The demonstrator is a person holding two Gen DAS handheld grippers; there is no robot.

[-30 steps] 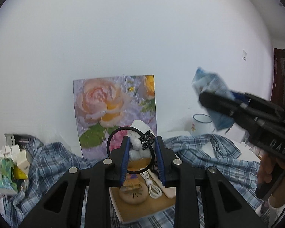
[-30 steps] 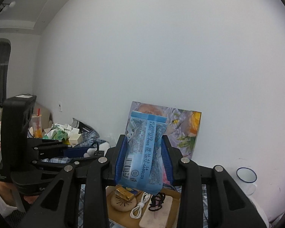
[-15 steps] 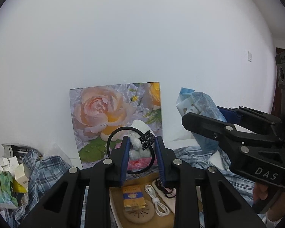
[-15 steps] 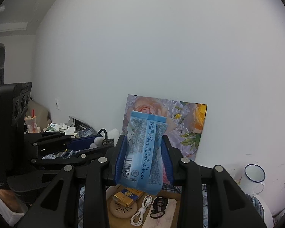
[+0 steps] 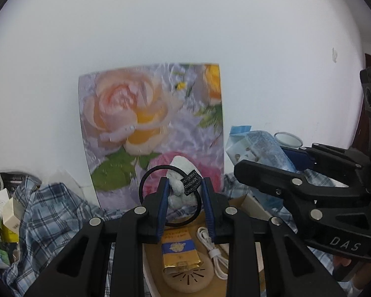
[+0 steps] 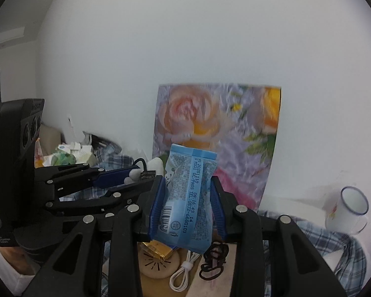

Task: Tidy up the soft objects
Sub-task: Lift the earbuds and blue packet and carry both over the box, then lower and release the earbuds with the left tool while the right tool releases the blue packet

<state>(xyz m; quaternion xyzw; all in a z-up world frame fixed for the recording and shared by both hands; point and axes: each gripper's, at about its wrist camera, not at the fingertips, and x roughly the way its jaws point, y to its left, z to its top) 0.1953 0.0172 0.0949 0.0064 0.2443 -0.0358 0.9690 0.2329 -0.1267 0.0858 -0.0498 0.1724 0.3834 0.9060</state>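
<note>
Left gripper clamps a hair tie; right gripper clamps a blue packet. Both hang above the tray; lowering each fully before release seems advisable.

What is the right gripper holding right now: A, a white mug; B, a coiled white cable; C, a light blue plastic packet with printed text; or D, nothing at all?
C. In the right wrist view the right gripper is clamped on a light blue packet with a barcode and printed date, while the white cable lies below on the tray and the mug stands off to the side.
</note>
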